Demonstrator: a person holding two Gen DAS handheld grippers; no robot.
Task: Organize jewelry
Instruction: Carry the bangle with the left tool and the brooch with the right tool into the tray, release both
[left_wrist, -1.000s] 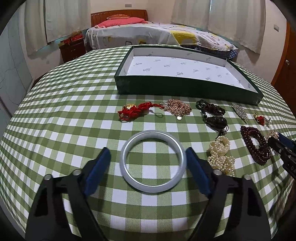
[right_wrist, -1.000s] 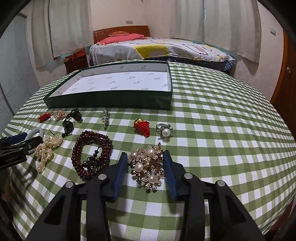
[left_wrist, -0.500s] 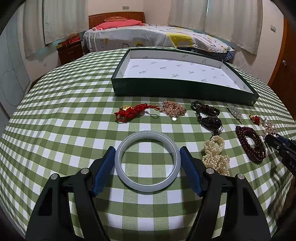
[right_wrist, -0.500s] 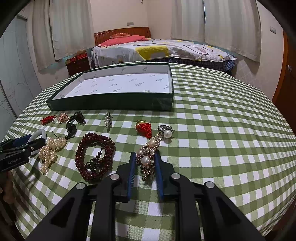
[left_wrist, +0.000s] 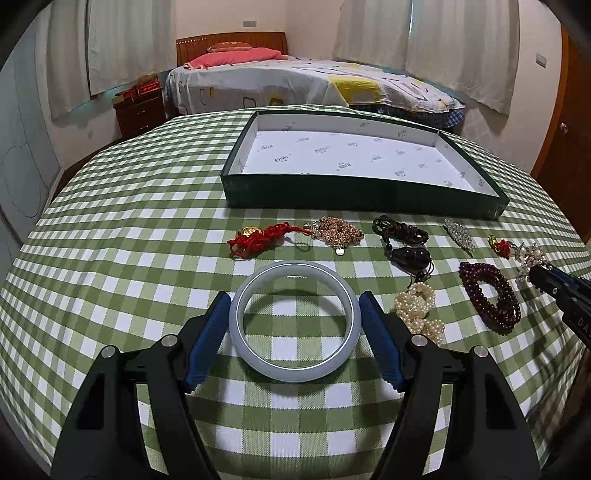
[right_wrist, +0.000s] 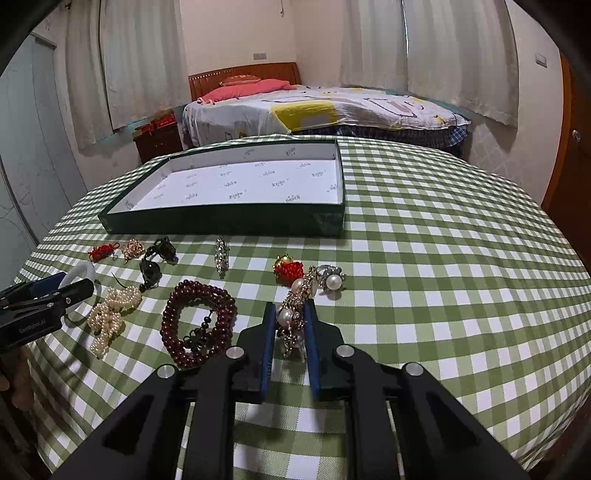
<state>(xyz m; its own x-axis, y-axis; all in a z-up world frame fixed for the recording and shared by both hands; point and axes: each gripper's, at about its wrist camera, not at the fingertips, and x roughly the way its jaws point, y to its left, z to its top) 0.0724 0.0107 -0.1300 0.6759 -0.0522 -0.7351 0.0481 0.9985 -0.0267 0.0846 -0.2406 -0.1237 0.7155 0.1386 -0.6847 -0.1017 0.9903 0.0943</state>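
Observation:
My left gripper (left_wrist: 294, 308) is shut on a pale grey-green bangle (left_wrist: 294, 371), its blue pads touching both sides, lifted a little above the checked cloth. My right gripper (right_wrist: 290, 314) is shut on a gold pearl brooch (right_wrist: 295, 295) and holds it tilted up off the cloth. A dark green box with a white lining (left_wrist: 362, 194) stands empty at the back of the table; it also shows in the right wrist view (right_wrist: 229, 221).
On the cloth lie a red knot charm (left_wrist: 258, 238), a gold chain (left_wrist: 336, 230), a black cord pendant (left_wrist: 406, 247), a pearl bracelet (left_wrist: 419, 308), dark red beads (right_wrist: 197, 325), a crystal clip (right_wrist: 221, 254), a red charm (right_wrist: 290, 267) and a pearl ring (right_wrist: 332, 280). A bed stands behind.
My left gripper closed onto the bangle and raised it. My right gripper closed on the pearl brooch and lifted it up from the cloth.

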